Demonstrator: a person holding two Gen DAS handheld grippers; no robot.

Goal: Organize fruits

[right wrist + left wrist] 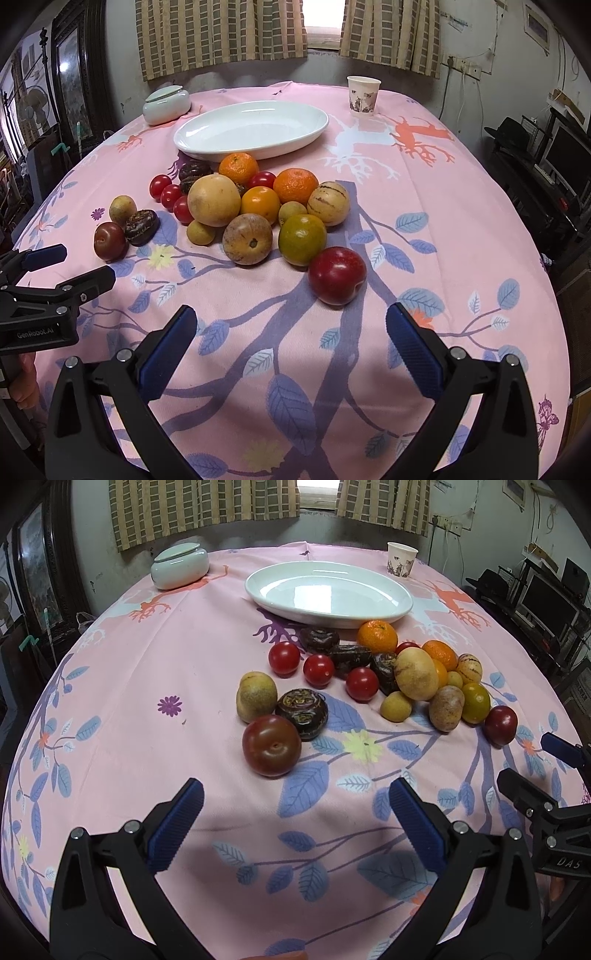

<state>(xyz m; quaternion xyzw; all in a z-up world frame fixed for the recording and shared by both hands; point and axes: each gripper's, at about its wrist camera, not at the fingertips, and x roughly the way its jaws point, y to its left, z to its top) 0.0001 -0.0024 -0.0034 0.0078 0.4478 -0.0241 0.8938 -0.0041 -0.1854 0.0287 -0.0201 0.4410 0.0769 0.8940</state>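
Observation:
A pile of fruit lies on the pink floral tablecloth (pixel 129 709) in front of an empty white oval plate (pixel 400 592) (pixel 317 116). In the left wrist view a dark red plum (pixel 271 746) lies nearest, with a dark ridged fruit (pixel 303 713) and a tan fruit (pixel 256 696) behind it. My left gripper (pixel 295 801) is open just short of that plum. In the right wrist view a red plum (pixel 338 275) lies just beyond my open right gripper (pixel 291 321). Oranges (pixel 297 184), cherry tomatoes (pixel 170 195) and tan fruits (pixel 214 200) fill the pile.
A pale green lidded jar (pixel 180 565) stands at the back left and a paper cup (pixel 363 95) at the back right. Curtains hang behind the table. Dark shelves with electronics (pixel 554 162) stand to the right. Each gripper shows at the edge of the other's view.

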